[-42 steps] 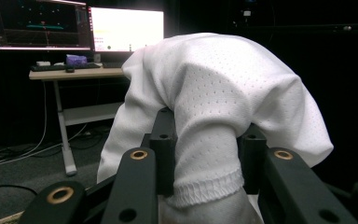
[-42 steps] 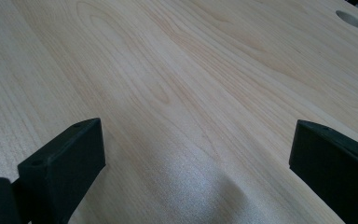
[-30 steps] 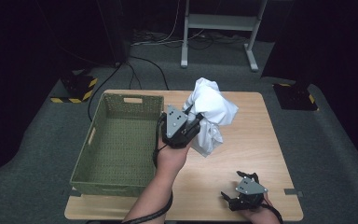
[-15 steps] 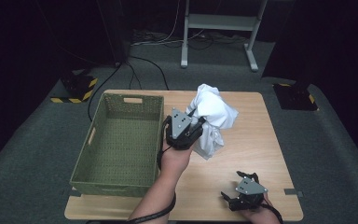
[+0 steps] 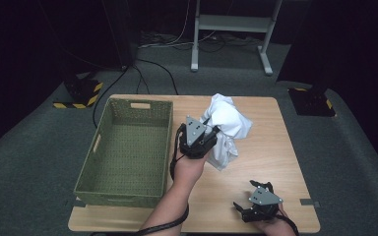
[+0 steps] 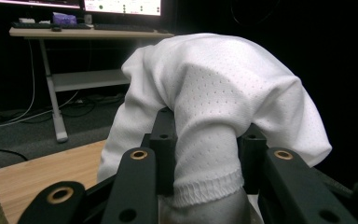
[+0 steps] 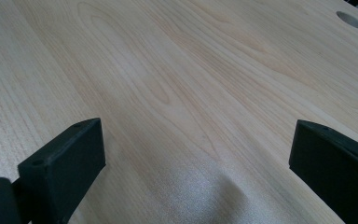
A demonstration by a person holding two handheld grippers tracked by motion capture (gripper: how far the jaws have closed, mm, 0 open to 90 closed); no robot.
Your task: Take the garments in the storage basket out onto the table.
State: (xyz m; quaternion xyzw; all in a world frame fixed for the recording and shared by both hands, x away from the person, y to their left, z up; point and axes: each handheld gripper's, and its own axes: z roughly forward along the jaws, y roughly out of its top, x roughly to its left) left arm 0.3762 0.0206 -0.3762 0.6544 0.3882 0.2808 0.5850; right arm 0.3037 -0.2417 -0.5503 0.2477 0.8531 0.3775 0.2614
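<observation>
I had the left gripper [image 5: 211, 133] clamped on the white cloth [image 5: 228, 125] near the desk's [image 5: 275, 142] far edge; the right gripper [image 5: 254, 204] stood open at the near edge.

Blk grippers [image 5: 207, 132] w/ grey tri plates, blk cable

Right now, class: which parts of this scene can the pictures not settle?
- White cloth: lower end hidden behind the left gripper, left gripper view.
- Green basket: near inner wall hidden by its rim, high view.
- Right gripper: its hand cut off by the bottom edge, high view.

One white cloth [image 5: 226, 129], one green basket [image 5: 128, 147], two hand-held grippers, left [image 5: 210, 132], right [image 5: 255, 200]
</observation>
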